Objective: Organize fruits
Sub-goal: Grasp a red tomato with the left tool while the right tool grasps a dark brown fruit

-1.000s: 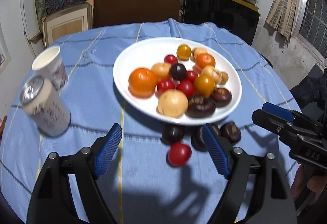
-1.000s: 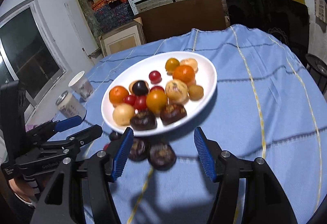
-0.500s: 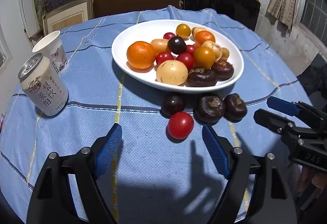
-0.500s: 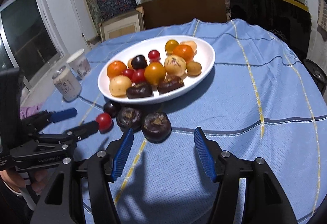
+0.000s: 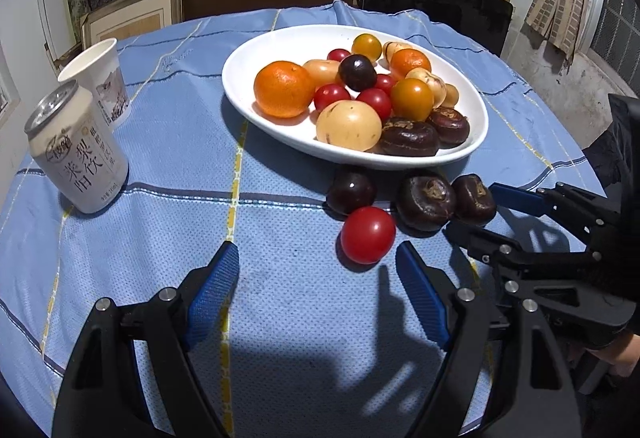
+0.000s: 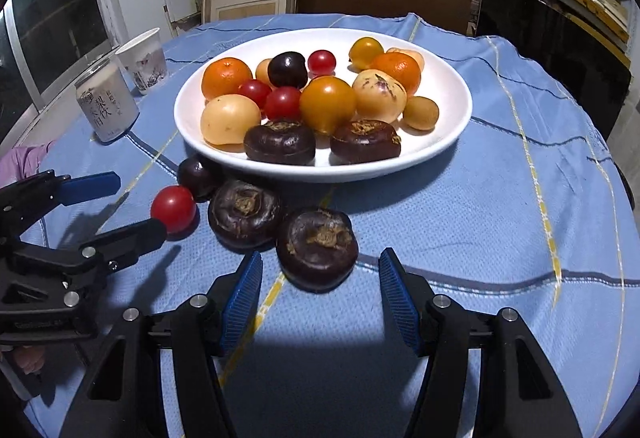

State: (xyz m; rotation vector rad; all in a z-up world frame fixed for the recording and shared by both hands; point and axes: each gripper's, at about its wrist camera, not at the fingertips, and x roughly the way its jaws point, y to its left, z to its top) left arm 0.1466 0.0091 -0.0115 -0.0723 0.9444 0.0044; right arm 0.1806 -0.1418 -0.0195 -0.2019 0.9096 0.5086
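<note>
The left gripper [image 5: 316, 270] stands with jaws apart and empty, angled down at the cloth; the red tomato [image 5: 368, 235] lies just beyond its right pad, at about 1 o'clock. The right gripper [image 6: 320, 286], also apart and empty, has the nearest dark chestnut [image 6: 317, 247] at 12 o'clock, ahead of its pads, a likely line-up for a pickup. A second chestnut [image 6: 245, 213] and a dark plum [image 6: 198, 176] sit at 10 o'clock (all four lie loose on the blue tablecloth [image 6: 500, 230]). The white plate [image 6: 452, 110], already stocked with sorted fruit, waits just behind them.
</note>
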